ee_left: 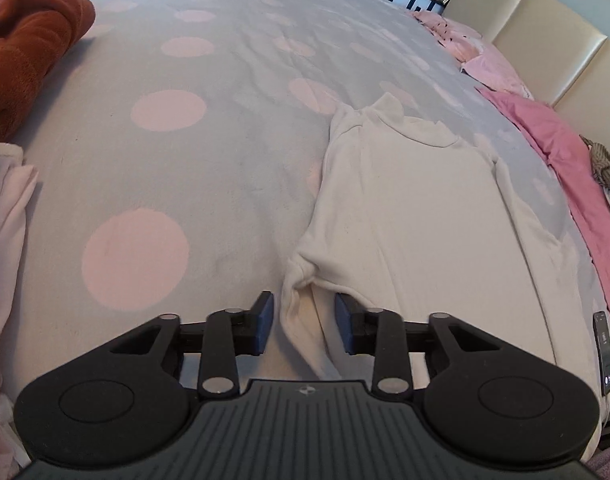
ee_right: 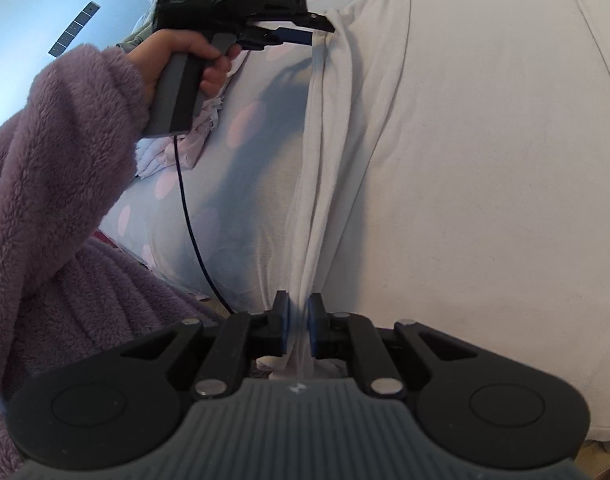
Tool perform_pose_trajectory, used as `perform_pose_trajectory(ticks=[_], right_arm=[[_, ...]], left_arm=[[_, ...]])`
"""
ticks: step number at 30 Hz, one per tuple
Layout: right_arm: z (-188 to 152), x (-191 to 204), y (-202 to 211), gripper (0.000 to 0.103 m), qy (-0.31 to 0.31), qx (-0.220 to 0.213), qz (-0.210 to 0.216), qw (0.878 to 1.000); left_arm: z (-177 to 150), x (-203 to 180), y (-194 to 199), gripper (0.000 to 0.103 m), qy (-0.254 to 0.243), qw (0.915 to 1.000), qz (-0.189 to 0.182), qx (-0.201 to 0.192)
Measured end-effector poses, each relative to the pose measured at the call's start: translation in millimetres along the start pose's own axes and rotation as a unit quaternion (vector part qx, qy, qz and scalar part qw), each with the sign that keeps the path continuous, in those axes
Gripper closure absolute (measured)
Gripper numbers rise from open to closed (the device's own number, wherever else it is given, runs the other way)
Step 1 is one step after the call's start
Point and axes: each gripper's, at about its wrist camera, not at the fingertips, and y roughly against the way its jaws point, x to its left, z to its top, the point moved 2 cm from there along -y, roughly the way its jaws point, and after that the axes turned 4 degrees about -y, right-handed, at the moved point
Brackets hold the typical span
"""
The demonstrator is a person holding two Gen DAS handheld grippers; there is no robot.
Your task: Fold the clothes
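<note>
Blue-padded fingers (ee_left: 265,320) of the left gripper (ee_left: 303,316) flank a bunched fold at the near left edge of the white, high-collared fleece top (ee_left: 425,220). From this camera the pads stand just beside the fold and their contact is hard to read. Most of the top lies flat on the grey bedspread with pink dots (ee_left: 165,200). If only the upper layer is caught, the fold will probably come out skewed. Around it are a rust-orange plush blanket (ee_left: 29,40) far left, pale pink cloth (ee_left: 5,240) near left, a pink sheet (ee_left: 565,184) and a dark slim handset (ee_left: 605,352) on the right. All are well apart from the top, and nothing blocks a fold across it.

From the right wrist, the right gripper (ee_right: 300,326) has its pads pressed on the same edge of the top (ee_right: 465,160). The edge runs taut and raised up to the left gripper (ee_right: 319,30), which pinches it. Uneven pulling could drag the whole garment or slip the thin fleece free. A thin dark cable (ee_right: 189,220) hangs below the person's hand (ee_right: 185,60) and fluffy purple sleeve (ee_right: 65,140), just beside the lifted edge, and might snag it.
</note>
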Motion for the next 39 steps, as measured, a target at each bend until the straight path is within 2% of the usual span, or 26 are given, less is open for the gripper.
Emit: perform_pose_trajectory(ticks=[4,9,12,14,21,27,29,33,35,37,39], right_arm=[[-4,4,5,0.092,0.002,-0.006,0.028,1.0],[-9,10,17,0.092,-0.002,-0.014,0.066,0.998],[-15,7,31,0.092,-0.01,-0.021,0.053,0.998],[-18,-1,43,0.092,-0.024,-0.028,0.049,0.998],[-27,-33,59,0.092,-0.073,-0.029,0.018,0.997],[-36,-70,54,0.092,-0.124,-0.017,-0.011,0.992],[-38,-80,52,0.092,-0.141,-0.015,-0.013,0.99],[-43,-92,47,0.091,-0.149,-0.004,-0.031,0.988],[-47,-96,45,0.087,-0.156,0.005,-0.033,0.987],[-48,-94,45,0.087,-0.155,0.01,-0.035,0.987],[-37,-96,48,0.083,-0.144,0.009,-0.053,0.988]], left_arm=[[12,-3,14,0.099,0.01,0.9996,-0.013,-0.023],[32,-33,29,0.099,-0.008,0.9986,-0.028,-0.045],[41,-61,26,0.099,-0.025,0.9978,-0.036,-0.05],[46,-85,19,0.099,-0.058,0.9966,-0.033,-0.049],[48,-153,-35,0.099,-0.133,0.9908,-0.026,-0.011],[41,-184,-82,0.099,-0.178,0.9837,-0.005,0.027],[39,-188,-91,0.098,-0.178,0.9833,-0.002,0.037],[37,-192,-103,0.088,-0.174,0.9834,0.001,0.052],[39,-192,-99,0.078,-0.161,0.9858,-0.007,0.047],[41,-191,-92,0.056,-0.152,0.9876,-0.01,0.036],[43,-191,-78,0.054,-0.15,0.9884,-0.006,0.017]])
